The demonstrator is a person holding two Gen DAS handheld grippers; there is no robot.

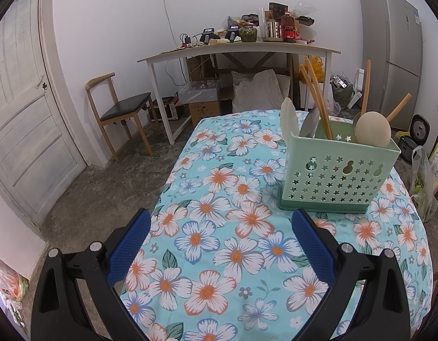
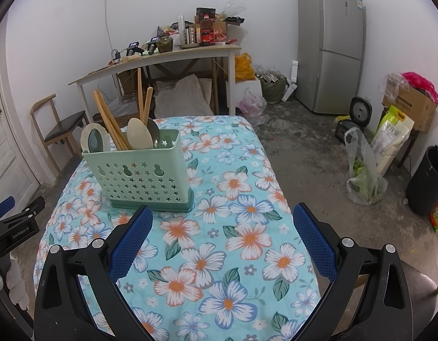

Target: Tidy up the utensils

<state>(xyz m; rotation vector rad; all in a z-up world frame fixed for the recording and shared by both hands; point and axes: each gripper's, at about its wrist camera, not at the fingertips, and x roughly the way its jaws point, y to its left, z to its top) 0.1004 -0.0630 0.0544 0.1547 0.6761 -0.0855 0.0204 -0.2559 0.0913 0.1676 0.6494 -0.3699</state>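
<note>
Now | left tool apart, empty | right tool apart, empty | utensil caddy just ahead

Lived-in room of a home, doubling as kitchen storage. Grey two-door fridge at one o'clock against the white wall; cluttered desk with jars and bottles at twelve; wooden chair and panelled door at ten. Bare concrete floor, rice cooker, bagged greens. Flowered cloth over the near surface.
</note>
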